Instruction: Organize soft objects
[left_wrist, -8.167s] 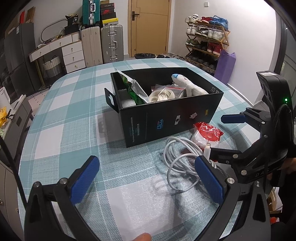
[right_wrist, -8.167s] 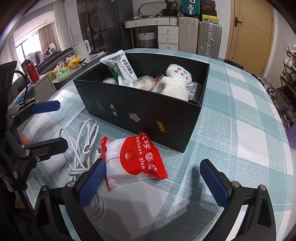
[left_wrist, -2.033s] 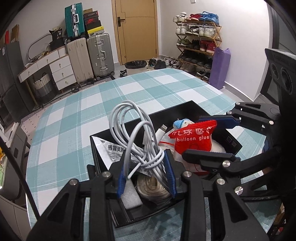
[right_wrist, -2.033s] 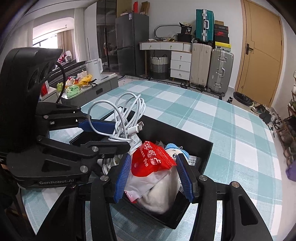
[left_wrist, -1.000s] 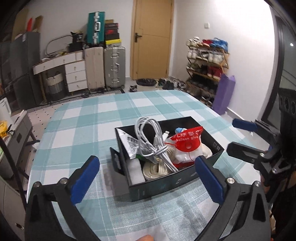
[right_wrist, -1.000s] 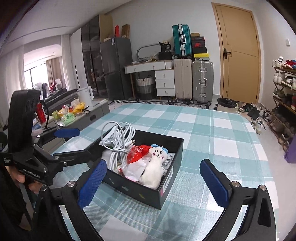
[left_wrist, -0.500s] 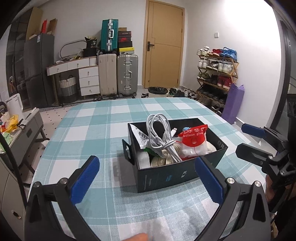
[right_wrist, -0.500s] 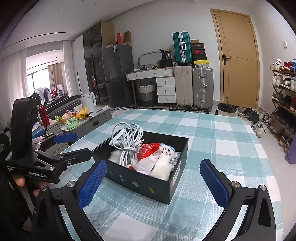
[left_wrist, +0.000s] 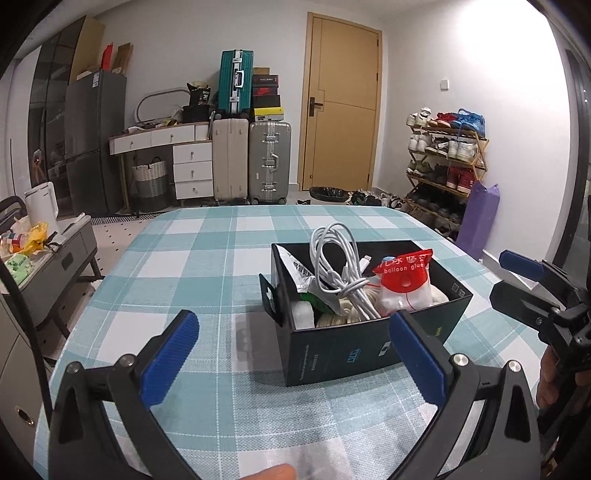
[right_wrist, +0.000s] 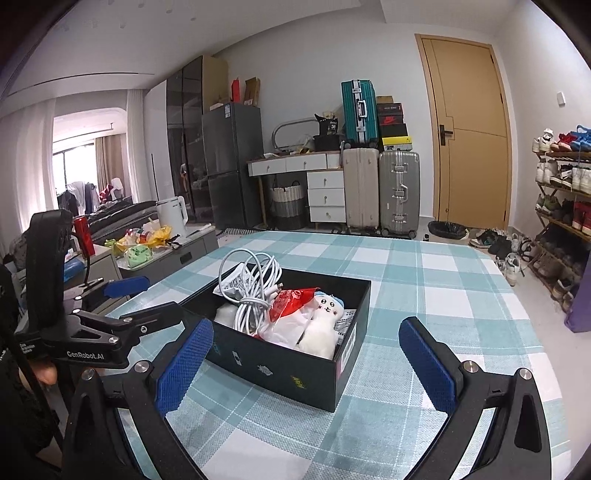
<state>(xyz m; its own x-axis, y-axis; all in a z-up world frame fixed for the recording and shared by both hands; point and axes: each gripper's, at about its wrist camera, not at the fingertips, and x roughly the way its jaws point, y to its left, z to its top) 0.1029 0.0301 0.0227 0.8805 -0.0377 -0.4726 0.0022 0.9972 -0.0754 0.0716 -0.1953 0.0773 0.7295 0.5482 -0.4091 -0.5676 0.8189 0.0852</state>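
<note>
A black box (left_wrist: 369, 347) stands on the checked tablecloth, and it also shows in the right wrist view (right_wrist: 280, 363). In it lie a coiled white cable (left_wrist: 340, 266), a red and white balloon glue bag (left_wrist: 404, 284), a white plush toy (right_wrist: 323, 321) and a printed packet (left_wrist: 299, 269). My left gripper (left_wrist: 295, 354) is open and empty, held back from the box's near side. My right gripper (right_wrist: 308, 362) is open and empty, also held back from the box. Each gripper shows in the other's view, the right (left_wrist: 524, 280) and the left (right_wrist: 122, 295).
The round table (left_wrist: 177, 258) has a teal and white checked cloth. Behind it stand suitcases (left_wrist: 251, 158), a white drawer desk (left_wrist: 173, 147), a door and a shoe rack (left_wrist: 443, 162). A low side table (right_wrist: 159, 240) with a kettle stands to the left.
Both grippers let go of the cable and the balloon glue bag into the box, opened, and drew back and up away from it.
</note>
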